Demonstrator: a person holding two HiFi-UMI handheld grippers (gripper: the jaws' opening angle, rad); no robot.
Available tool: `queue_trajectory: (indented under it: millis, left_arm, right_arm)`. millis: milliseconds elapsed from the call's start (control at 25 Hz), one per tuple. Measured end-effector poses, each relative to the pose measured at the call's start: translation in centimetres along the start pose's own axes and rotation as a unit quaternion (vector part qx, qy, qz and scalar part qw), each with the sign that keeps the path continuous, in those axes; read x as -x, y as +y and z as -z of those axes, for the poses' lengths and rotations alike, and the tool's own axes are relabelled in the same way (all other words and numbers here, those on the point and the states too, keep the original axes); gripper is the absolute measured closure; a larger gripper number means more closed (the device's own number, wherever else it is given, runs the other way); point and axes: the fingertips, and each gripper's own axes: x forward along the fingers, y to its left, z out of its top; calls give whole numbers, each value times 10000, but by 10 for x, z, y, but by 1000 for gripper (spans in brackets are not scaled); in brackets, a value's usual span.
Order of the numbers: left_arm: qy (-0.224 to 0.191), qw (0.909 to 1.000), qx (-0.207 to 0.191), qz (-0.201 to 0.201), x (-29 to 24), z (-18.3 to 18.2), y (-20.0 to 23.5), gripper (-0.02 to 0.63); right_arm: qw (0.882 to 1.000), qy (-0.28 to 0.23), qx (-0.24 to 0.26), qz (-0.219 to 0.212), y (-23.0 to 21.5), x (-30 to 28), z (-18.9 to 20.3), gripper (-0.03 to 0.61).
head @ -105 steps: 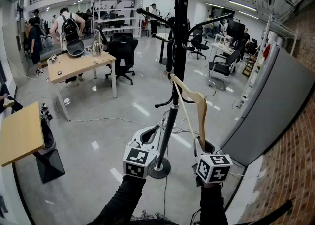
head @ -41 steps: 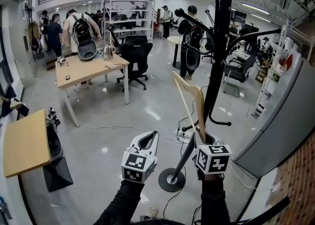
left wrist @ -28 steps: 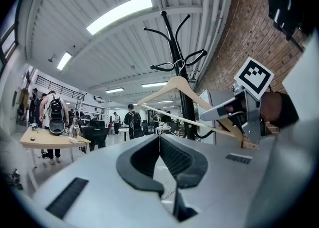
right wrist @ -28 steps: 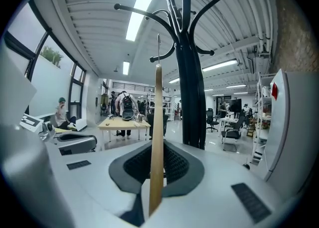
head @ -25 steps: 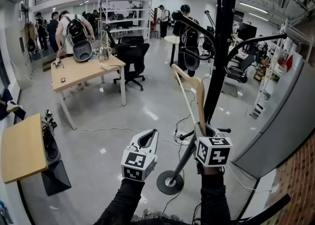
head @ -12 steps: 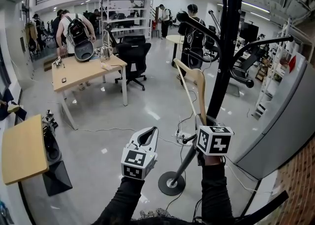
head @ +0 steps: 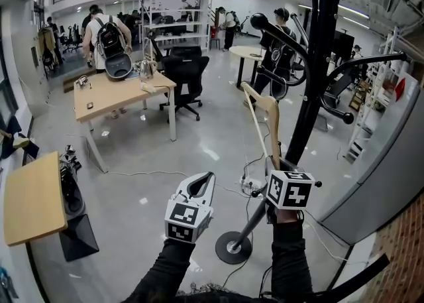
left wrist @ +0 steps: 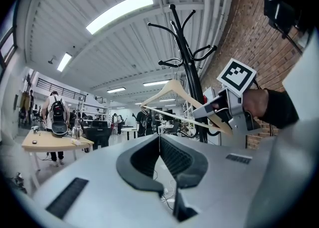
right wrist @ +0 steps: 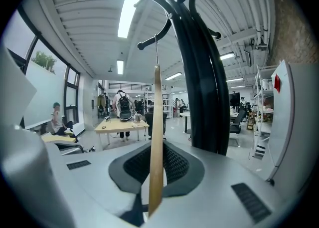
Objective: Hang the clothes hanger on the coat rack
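Observation:
The wooden clothes hanger (head: 267, 121) stands upright, and my right gripper (head: 272, 166) is shut on its lower end. In the right gripper view the hanger (right wrist: 156, 122) runs edge-on up from between the jaws of the right gripper (right wrist: 155, 146), its wire hook close under an arm of the black coat rack (right wrist: 199, 87). The coat rack (head: 317, 69) rises just right of the hanger, with its round base (head: 233, 247) on the floor. My left gripper (head: 207, 178) hangs to the left, shut and empty. The left gripper view shows its closed jaw tips (left wrist: 159, 138) and the hanger (left wrist: 174, 90) beyond.
A wooden desk (head: 122, 89) and a black office chair (head: 185, 69) stand behind, with people (head: 109, 30) walking further back. A second wooden table (head: 30, 195) is at the left. A grey cabinet (head: 384, 162) is close on the right. Cables (head: 255, 182) lie by the rack's base.
My right gripper has carried the hanger slightly to the right, closer to the rack's pole and arms. The left gripper has kept its place and stayed shut.

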Motion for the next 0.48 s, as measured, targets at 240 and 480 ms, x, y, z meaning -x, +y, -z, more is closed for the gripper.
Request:
queue_trajectory:
  millis: [240, 480]
  left_arm:
    - [23, 10000, -2, 41, -1, 4, -4, 603]
    - [65, 10000, 26, 53, -1, 5, -4, 603]
  right_arm:
    - [9999, -34, 53, 100, -4, 0, 2, 538]
    - [9996, -198, -55, -175, 5, 1, -3, 537]
